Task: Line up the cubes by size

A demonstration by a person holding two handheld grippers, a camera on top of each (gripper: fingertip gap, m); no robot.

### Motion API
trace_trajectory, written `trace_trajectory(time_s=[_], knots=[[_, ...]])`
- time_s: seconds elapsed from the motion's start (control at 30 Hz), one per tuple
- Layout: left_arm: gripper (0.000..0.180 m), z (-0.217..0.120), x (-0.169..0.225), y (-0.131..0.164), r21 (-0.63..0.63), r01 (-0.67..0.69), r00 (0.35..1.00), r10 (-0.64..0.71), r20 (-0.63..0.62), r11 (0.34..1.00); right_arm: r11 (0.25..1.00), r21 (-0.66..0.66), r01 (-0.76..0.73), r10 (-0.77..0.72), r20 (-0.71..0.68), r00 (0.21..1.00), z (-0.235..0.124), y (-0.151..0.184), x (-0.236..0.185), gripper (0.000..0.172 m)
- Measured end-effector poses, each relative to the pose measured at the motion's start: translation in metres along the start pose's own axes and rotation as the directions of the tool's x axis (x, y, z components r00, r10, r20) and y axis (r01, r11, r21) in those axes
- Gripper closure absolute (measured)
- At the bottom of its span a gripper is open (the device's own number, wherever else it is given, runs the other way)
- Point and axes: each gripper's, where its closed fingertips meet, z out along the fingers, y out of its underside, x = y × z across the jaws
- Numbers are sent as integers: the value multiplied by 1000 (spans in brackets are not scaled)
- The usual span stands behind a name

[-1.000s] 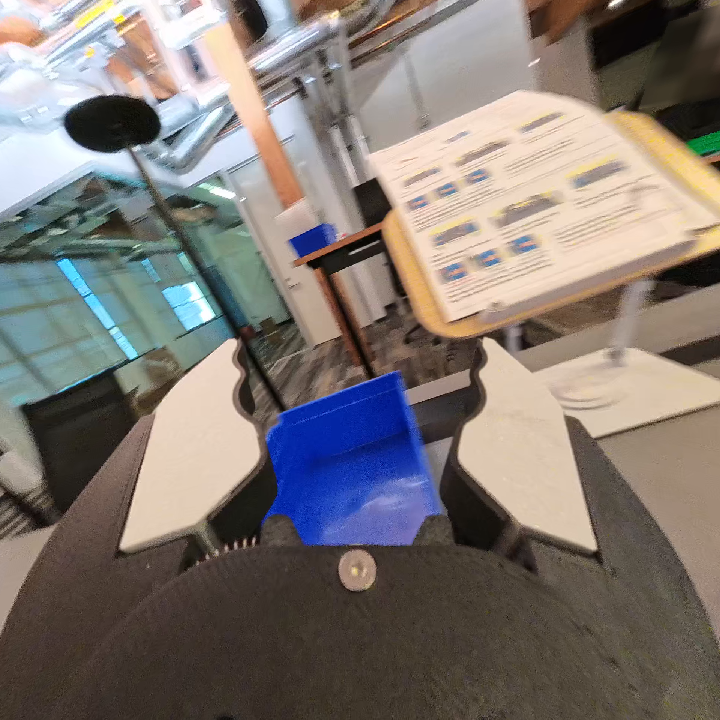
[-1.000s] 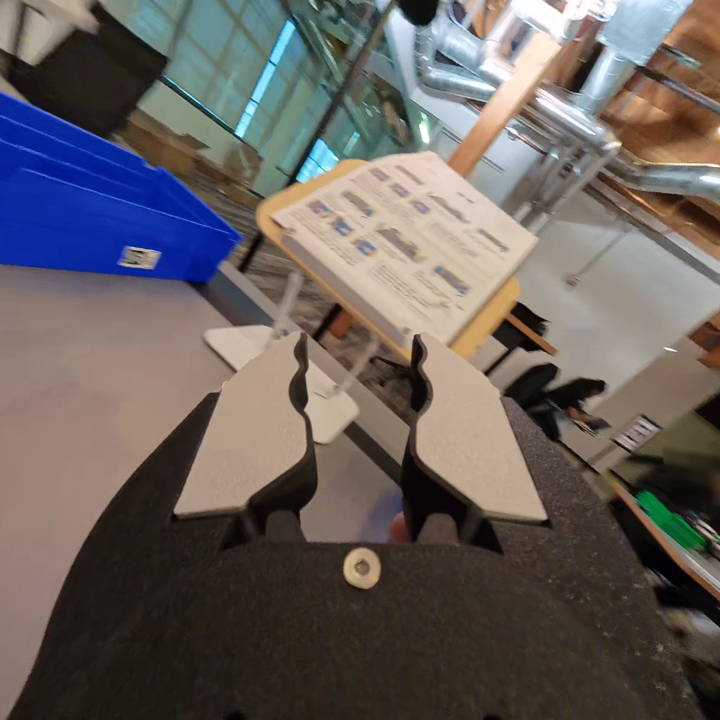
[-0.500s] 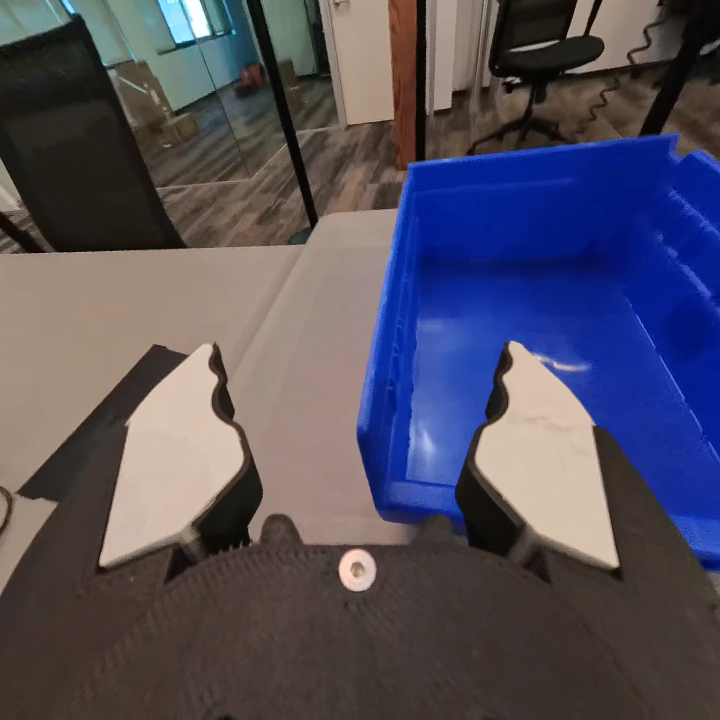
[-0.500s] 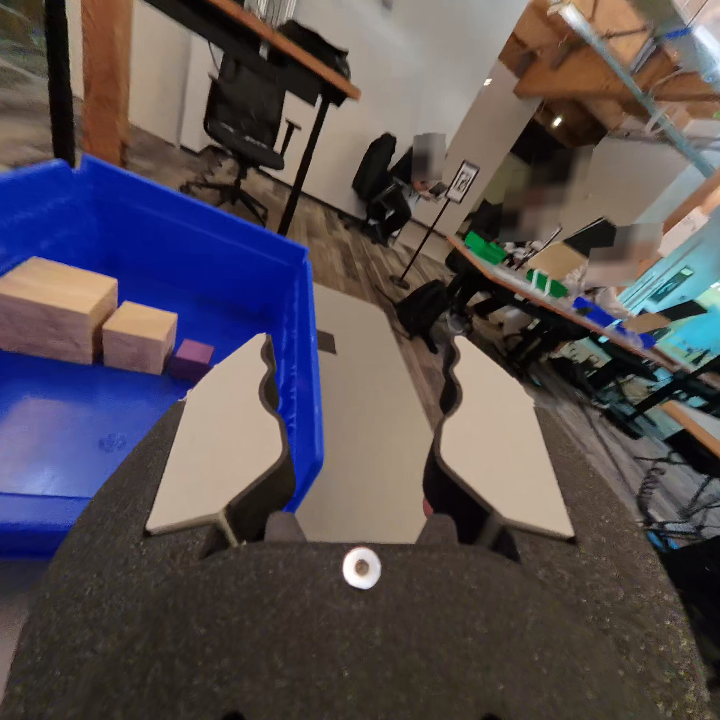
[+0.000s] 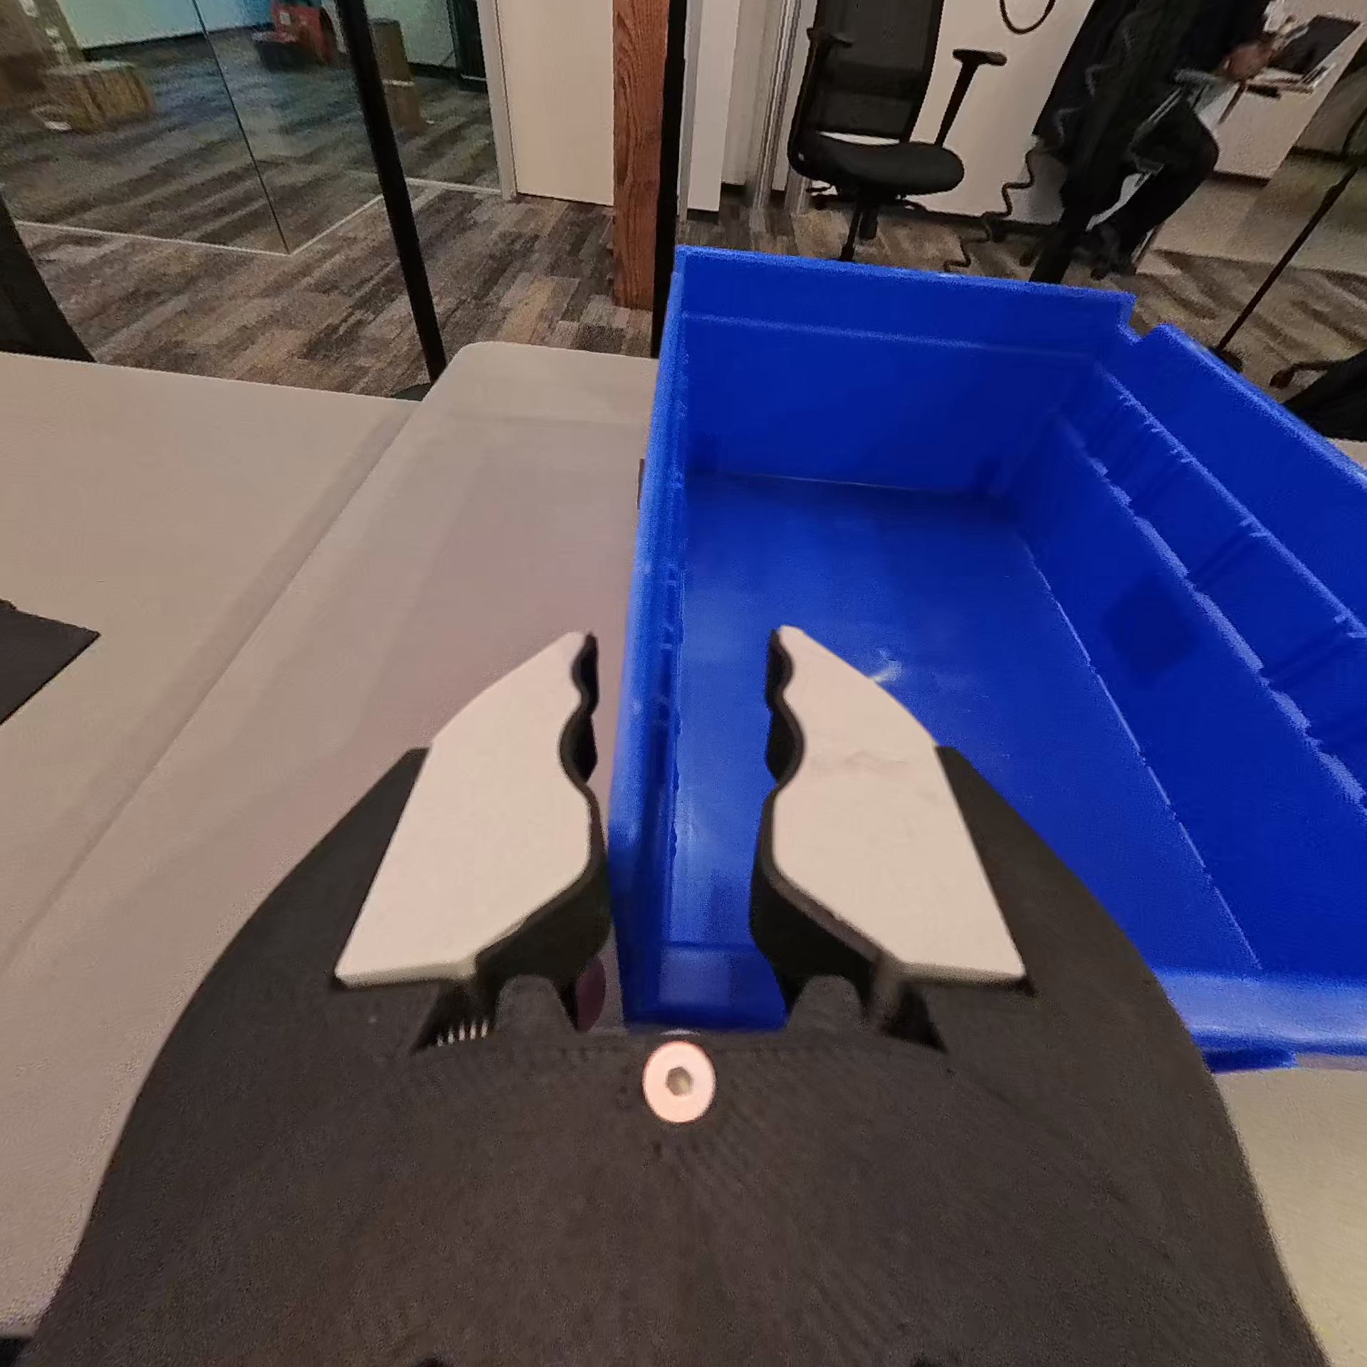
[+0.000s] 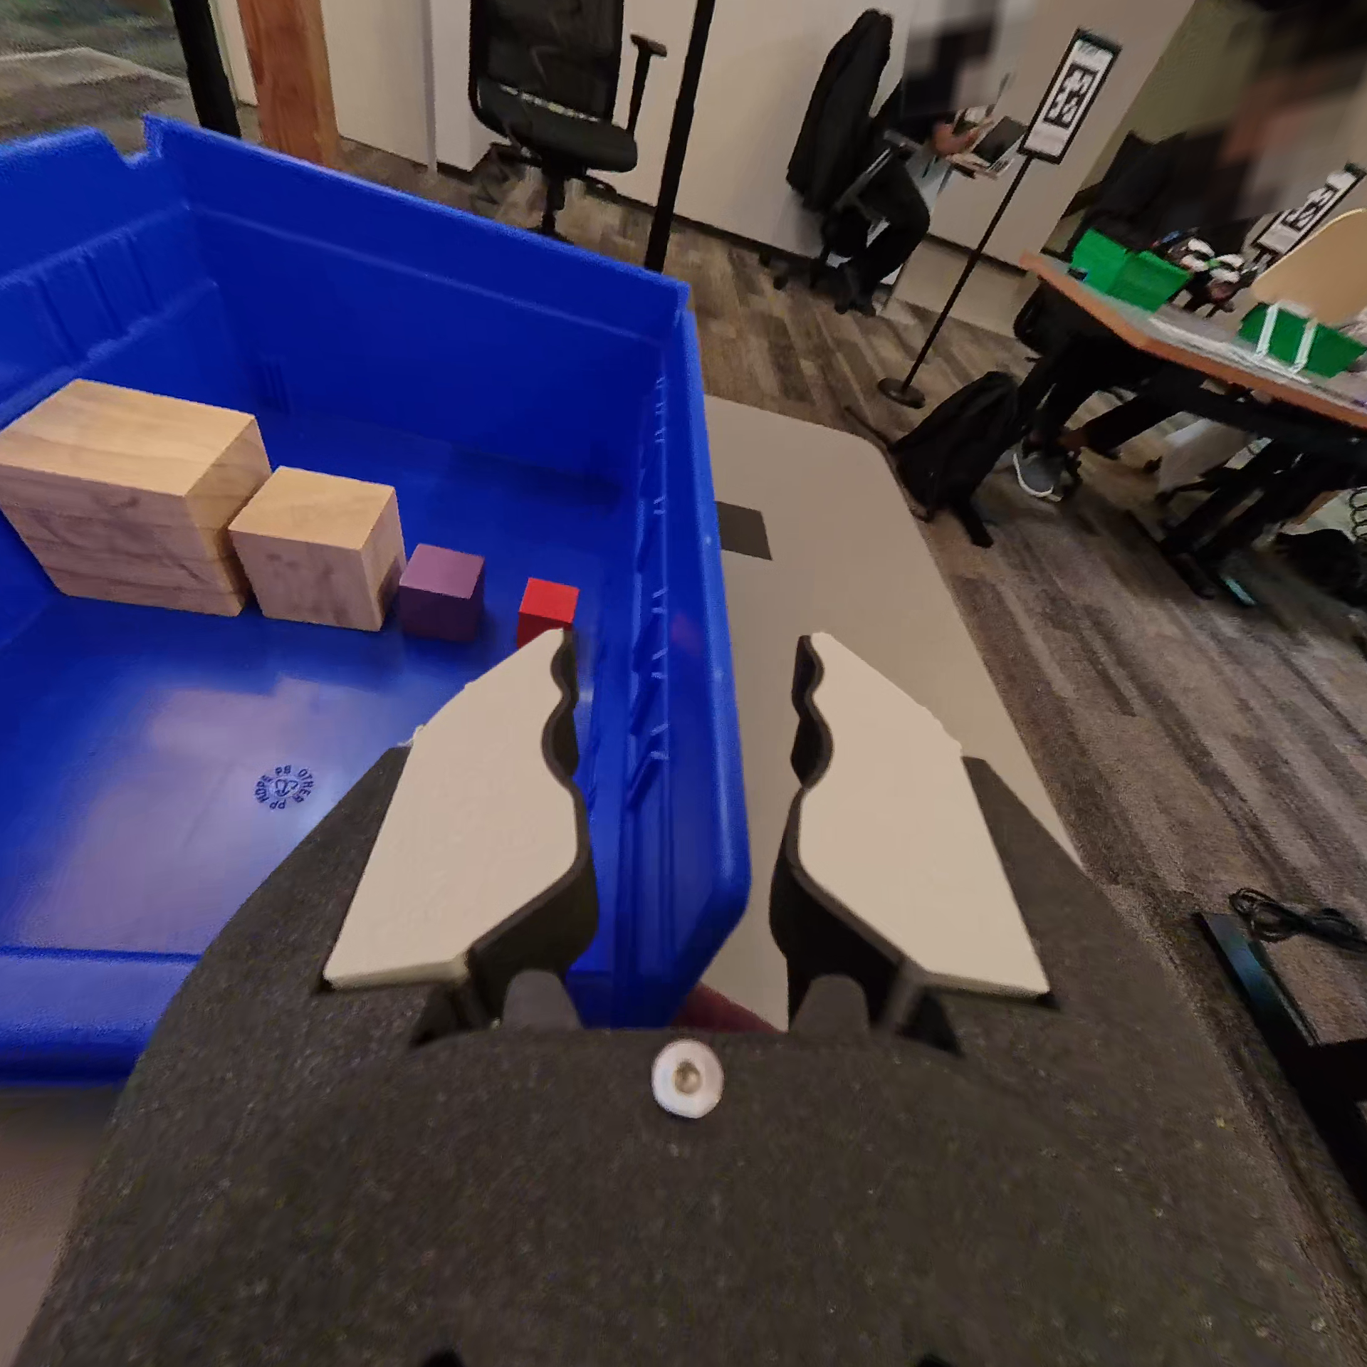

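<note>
Cubes (image 6: 318, 555) lined up in blue bin (image 6: 710, 740), ahead-left of right gripper (image 6: 684, 651).
Both grippers (image 5: 680, 643) parted, gripping nothing, straddling opposite bin side walls, tilted down.

A grey table (image 6: 851, 592) carries a black patch (image 6: 743, 529) near its far end. Past the table, a black office chair (image 6: 555, 111) stands on the wood-patterned floor (image 6: 1109, 666), beside a wooden post (image 6: 285, 74). To the right of the table, a black backpack (image 6: 954, 436) leans by a sign stand (image 6: 962, 274), and a desk (image 6: 1198, 355) holds green bins (image 6: 1117, 270)
</note>
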Motion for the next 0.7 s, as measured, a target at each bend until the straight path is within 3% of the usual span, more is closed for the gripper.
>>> trace_trajectory(time_s=[0.17, 0.3, 0.47, 0.7], knots=[[176, 2, 0, 4, -5, 17, 1000, -17, -24, 1000, 999, -2, -48, 48, 24, 999, 7, 4, -2, 129], [176, 2, 0, 4, -2, 9, 1000, -9, -17, 1000, 998, -23, -64, 65, 33, 997, 9, 8, 0, 148], [176, -1, 1, 3, 8, 34, 999, -33, -31, 999, 992, -38, -122, 127, 142, 982, 8, 8, -9, 165], [176, -11, -1, -3, 34, 13, 1000, -12, -20, 999, 992, -42, -117, 122, 142, 982, 1, 10, -14, 165]])
